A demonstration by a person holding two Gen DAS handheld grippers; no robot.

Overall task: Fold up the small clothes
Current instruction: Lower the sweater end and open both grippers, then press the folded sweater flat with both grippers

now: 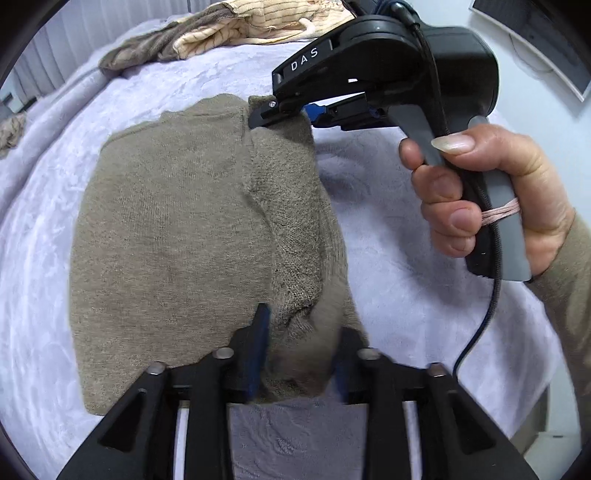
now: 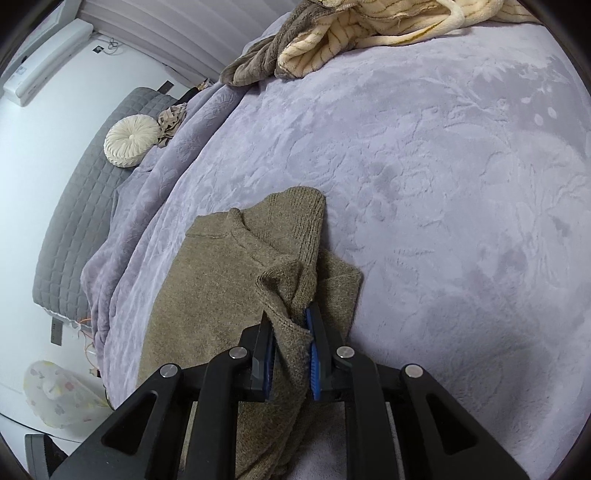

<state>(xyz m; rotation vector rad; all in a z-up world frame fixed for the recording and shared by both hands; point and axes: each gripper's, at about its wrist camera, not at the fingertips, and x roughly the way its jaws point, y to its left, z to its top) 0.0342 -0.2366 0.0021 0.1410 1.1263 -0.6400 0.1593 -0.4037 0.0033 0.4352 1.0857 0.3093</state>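
**A:** What takes up most of the room?

**B:** A bed (image 2: 443,155) under a lilac plush blanket (image 1: 388,266). At its far edge lies a heap of cream striped and grey-brown clothes (image 2: 332,33), well apart from the work. Off the bed's left side there is a grey quilted pad (image 2: 85,206) with a round cream cushion (image 2: 127,141) on it.

**A:** And the thing being folded?

**B:** A brown knitted sweater (image 1: 166,229) lies flat on the blanket, near the close edge of the bed. Its right-hand side is turned up and over the body in a loose flap.

**A:** Where do the tongs sit against it?

**B:** The left tongs (image 1: 301,354) are at the near end of that flap, closed most of the way, with a bunch of the knit between the blue pads. The right tongs (image 2: 290,354) are at the far end of the same flap, beside the collar, and are pinched onto a raised fold of the sweater. In the left view the person's right hand (image 1: 491,199) squeezes the grey trigger handle (image 1: 424,136).
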